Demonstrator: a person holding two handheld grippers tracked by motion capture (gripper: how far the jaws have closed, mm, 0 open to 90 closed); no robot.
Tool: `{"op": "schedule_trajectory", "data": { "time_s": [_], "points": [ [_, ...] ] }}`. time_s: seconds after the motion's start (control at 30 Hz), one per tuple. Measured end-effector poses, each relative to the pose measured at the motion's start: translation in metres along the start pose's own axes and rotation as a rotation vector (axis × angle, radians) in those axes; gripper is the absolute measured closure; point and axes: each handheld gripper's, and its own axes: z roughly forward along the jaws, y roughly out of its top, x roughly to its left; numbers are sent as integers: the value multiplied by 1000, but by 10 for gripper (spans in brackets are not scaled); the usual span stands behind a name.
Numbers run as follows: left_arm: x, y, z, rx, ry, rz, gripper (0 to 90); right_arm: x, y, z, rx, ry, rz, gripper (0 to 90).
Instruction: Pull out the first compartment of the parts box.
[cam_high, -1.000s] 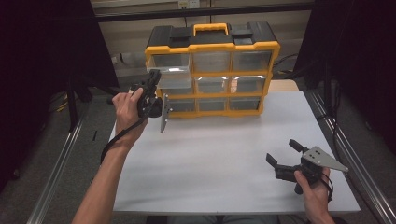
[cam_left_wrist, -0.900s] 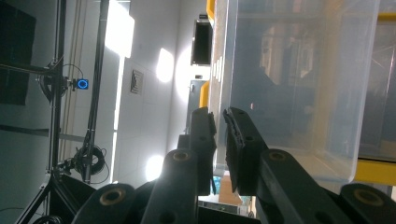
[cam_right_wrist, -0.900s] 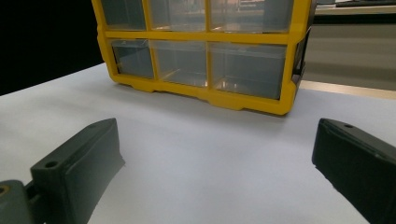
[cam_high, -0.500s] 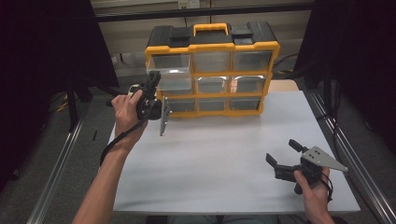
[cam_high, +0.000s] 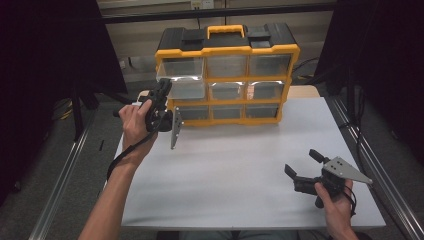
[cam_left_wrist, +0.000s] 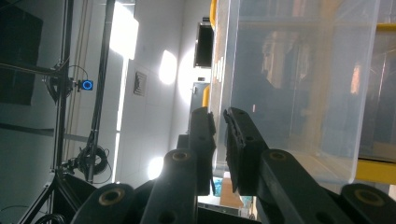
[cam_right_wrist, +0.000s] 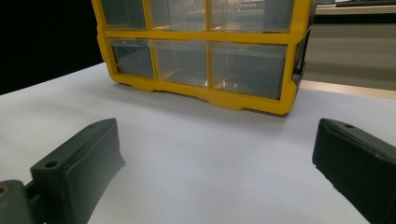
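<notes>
White table bears yellow drawer cabinet.

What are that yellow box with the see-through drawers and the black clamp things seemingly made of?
The organizer frame looks like moulded plastic, yellow with a black top and a slight sheen. Its drawers seem clear plastic: you see through them and they catch glare. The left gripper and right gripper look like matte black plastic; the grey plate on the right one could be metal, though that is uncertain.

we count: organizer 1 | clear drawers 9, in three rows of three | grippers 2 | table 1
</notes>
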Motion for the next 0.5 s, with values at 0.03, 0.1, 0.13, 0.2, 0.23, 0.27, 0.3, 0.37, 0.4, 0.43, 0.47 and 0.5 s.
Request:
{"op": "schedule_trajectory", "data": {
  "time_s": [0.03,0.1,0.13,0.2,0.23,0.27,0.3,0.37,0.4,0.43,0.47,0.5],
  "points": [
    [0,0,0,6,0,8,814,0,0,0,0,-1,0,9],
    [0,0,0,-2,0,-3,811,0,0,0,0,-1,1,9],
    [0,0,0,-3,-2,-7,811,0,0,0,0,0,0,9],
    [-1,1,0,-4,-1,-10,808,0,0,0,-3,-2,1,9],
    [-1,2,0,-1,2,-1,807,0,0,0,-2,-2,0,9],
    [-2,2,0,0,2,2,804,1,0,0,0,-2,3,9],
    [-2,2,0,0,2,2,803,1,0,0,0,-2,3,9],
    [-3,2,1,-1,9,-5,803,1,0,0,-1,-2,2,9],
    [-3,1,1,-1,13,-7,802,1,0,0,0,-4,3,9],
    [-3,1,1,1,11,-4,802,1,0,0,0,-4,3,9],
    [-4,1,1,-3,10,-16,803,0,-1,0,4,0,1,9],
    [-4,1,0,-1,11,-13,803,0,-1,0,4,0,1,9]
  ]
}}
